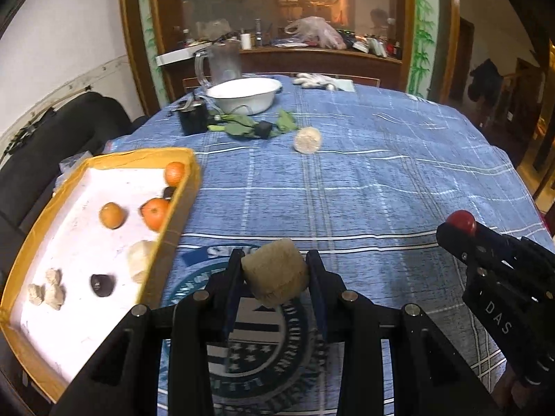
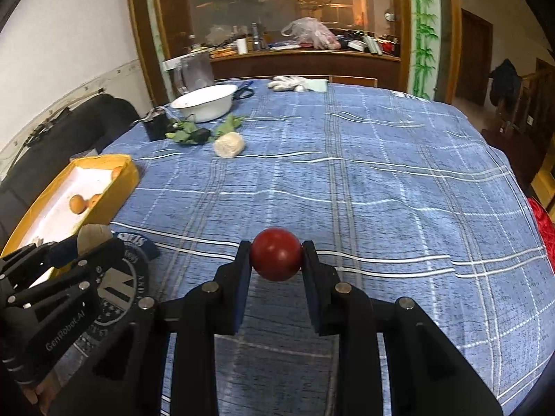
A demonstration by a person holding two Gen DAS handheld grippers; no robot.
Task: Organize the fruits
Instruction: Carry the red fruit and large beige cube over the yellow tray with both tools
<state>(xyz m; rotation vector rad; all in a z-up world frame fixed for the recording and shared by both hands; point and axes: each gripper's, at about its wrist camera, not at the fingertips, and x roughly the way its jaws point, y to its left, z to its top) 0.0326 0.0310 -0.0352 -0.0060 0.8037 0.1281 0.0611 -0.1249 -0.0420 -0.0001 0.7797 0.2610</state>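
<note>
The box (image 1: 104, 159) at the left already holds oranges (image 1: 155, 212) and other pieces. The left hand-held gripper (image 1: 275, 270) pinches a tan lump (image 1: 275, 277), the right hand-held gripper (image 2: 276, 256) a red ball (image 2: 276, 253); a pale lump (image 1: 307, 140) waits far on the desk (image 1: 381, 180).

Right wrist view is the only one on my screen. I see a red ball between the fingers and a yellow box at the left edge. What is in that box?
Observer: More than you can see. The yellow box holds three oranges, two dark fruits, and pale lumps at its near end.
Operator: And the tan thing peeking over the other gripper?
Observer: The left gripper is shut on a tan cork-like cylinder, held over the tablecloth's round emblem, just right of the box wall.
Operator: Is my red ball really gripped?
Observer: From the left view, the red ball sits at the very tip of the right gripper, above the cloth.
</note>
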